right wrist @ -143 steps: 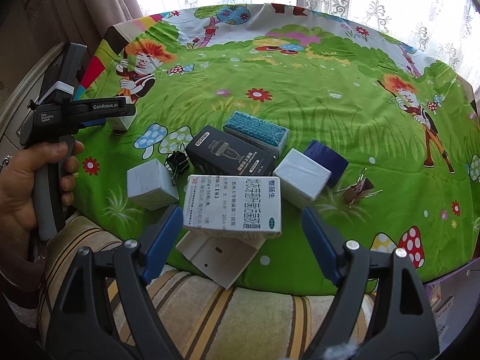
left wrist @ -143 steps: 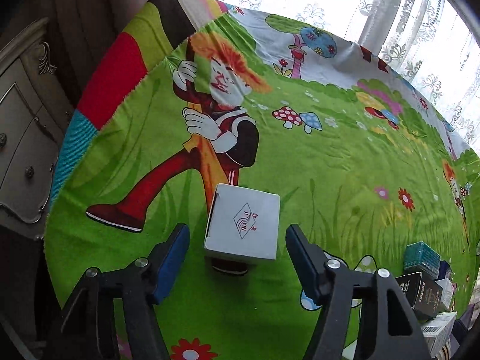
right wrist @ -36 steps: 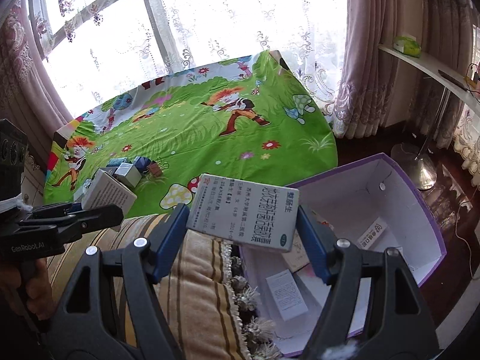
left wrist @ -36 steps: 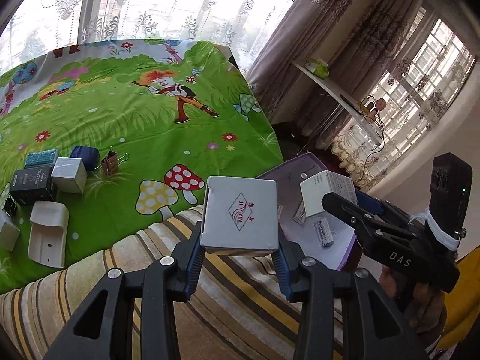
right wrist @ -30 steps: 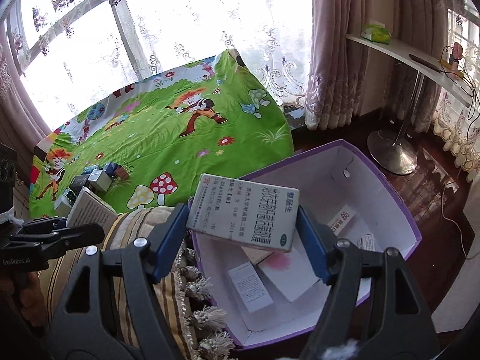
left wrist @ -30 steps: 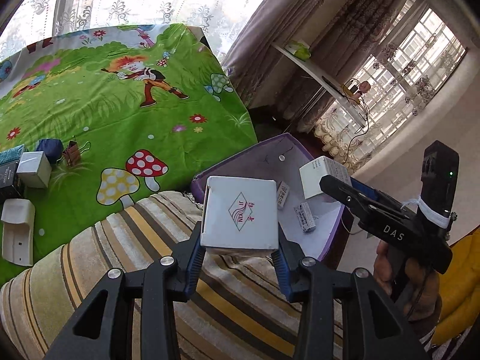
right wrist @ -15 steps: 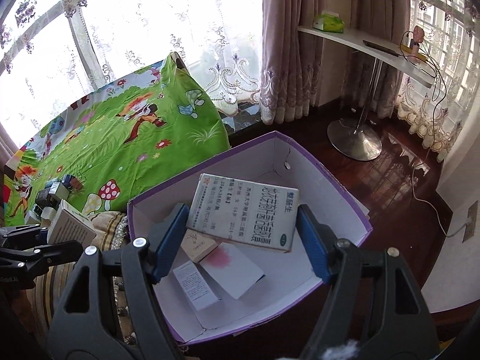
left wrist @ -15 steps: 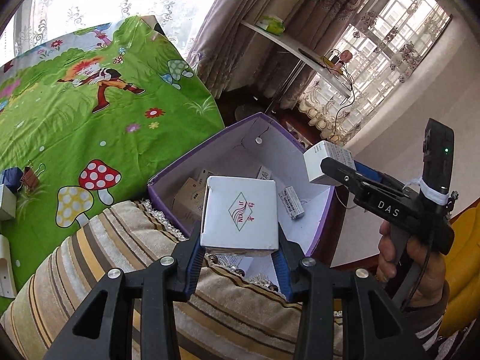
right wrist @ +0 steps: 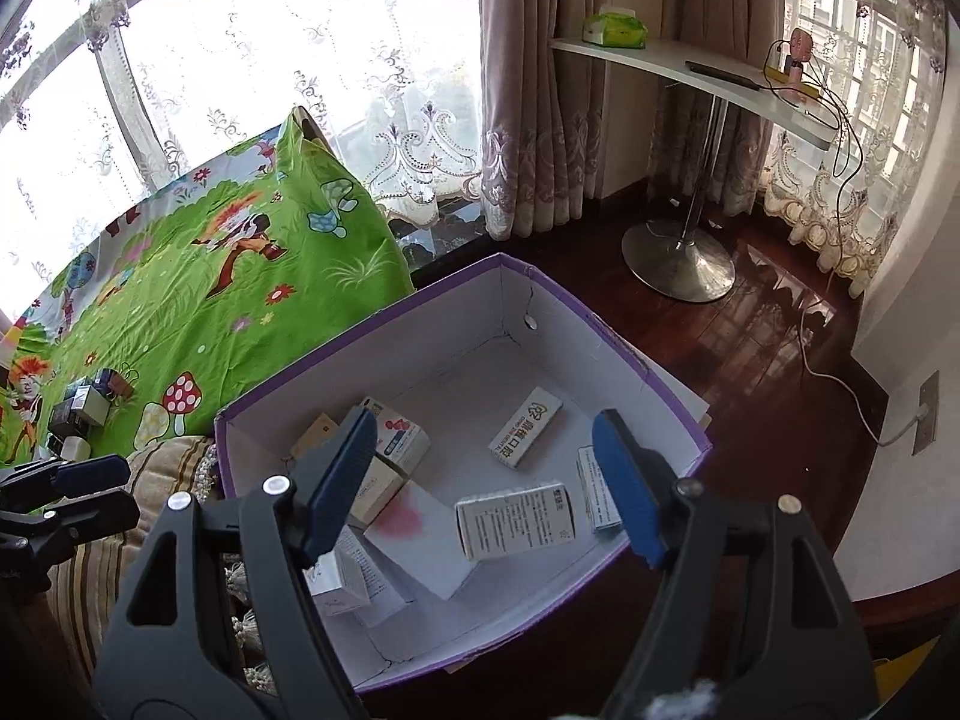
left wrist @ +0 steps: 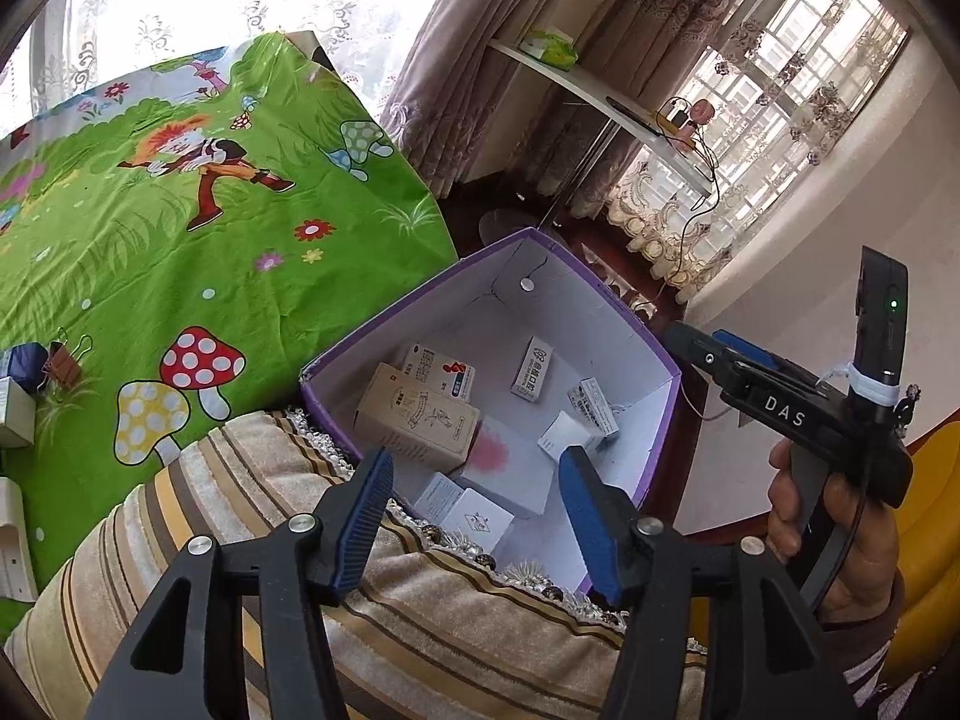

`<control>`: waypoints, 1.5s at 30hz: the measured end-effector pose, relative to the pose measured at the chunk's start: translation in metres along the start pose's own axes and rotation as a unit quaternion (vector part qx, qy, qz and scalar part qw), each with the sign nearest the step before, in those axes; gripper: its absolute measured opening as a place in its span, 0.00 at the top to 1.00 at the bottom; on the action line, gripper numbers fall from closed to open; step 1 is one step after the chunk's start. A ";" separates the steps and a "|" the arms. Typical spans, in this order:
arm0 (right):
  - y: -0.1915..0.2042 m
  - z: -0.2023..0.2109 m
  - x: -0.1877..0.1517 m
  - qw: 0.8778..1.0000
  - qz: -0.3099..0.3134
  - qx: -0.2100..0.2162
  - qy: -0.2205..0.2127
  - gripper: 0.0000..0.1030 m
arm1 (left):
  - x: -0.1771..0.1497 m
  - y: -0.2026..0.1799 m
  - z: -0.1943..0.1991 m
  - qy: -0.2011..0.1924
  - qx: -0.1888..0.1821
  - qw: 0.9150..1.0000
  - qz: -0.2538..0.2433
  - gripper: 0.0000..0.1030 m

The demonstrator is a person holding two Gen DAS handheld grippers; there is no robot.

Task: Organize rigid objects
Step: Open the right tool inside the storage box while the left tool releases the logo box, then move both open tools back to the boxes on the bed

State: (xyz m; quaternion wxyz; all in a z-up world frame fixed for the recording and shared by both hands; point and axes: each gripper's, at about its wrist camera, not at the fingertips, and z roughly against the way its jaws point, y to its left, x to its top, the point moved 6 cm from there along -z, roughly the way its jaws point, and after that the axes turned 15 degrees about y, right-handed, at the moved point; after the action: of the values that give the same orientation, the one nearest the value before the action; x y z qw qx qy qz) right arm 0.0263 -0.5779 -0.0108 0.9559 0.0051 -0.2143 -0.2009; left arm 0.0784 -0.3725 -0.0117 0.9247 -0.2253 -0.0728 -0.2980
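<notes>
Grippers both gape empty over the purple box (right wrist: 648, 387) — left gripper (left wrist: 474, 525) has just been opening, right gripper (right wrist: 486, 483) wide; lift clear before swinging back for more.

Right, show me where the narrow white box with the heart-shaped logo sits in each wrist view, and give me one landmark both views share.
Left wrist: the narrow white box lies flat on the floor of the purple carton, towards its far right side, above the open jaws.
Right wrist: the same box lies mid-frame on the carton floor, between the open fingers and beyond them.
Shared landmark: the small round disc on the carton's far inner corner.
</notes>
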 end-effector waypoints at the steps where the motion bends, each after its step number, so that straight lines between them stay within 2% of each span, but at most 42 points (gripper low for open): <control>1: 0.000 0.001 0.000 1.000 0.000 0.000 0.000 0.25 | 0.000 0.000 0.001 -0.001 0.001 1.000 0.000 0.43; 14: 0.019 0.003 0.002 1.000 0.019 0.013 -0.001 0.25 | -0.001 0.010 0.018 -0.026 0.019 0.999 0.006 0.43; 25: 0.061 0.006 0.004 0.998 0.061 0.032 0.001 0.25 | -0.004 0.055 0.049 -0.065 0.011 0.996 0.058 0.43; 36: 0.114 -0.002 -0.004 0.993 0.102 0.059 0.024 0.25 | -0.024 0.133 0.083 -0.098 0.024 0.985 0.140 0.43; 45: 0.155 -0.004 -0.013 0.985 0.154 0.068 0.033 0.25 | -0.054 0.207 0.110 -0.116 0.049 0.968 0.218 0.43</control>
State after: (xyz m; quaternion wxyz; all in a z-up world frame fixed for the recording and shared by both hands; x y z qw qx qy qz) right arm 0.0767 -0.4303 -0.0052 0.9794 0.0440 -0.1940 -0.0361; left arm 0.1552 -0.1448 -0.0059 0.9625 -0.2233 -0.1434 -0.0569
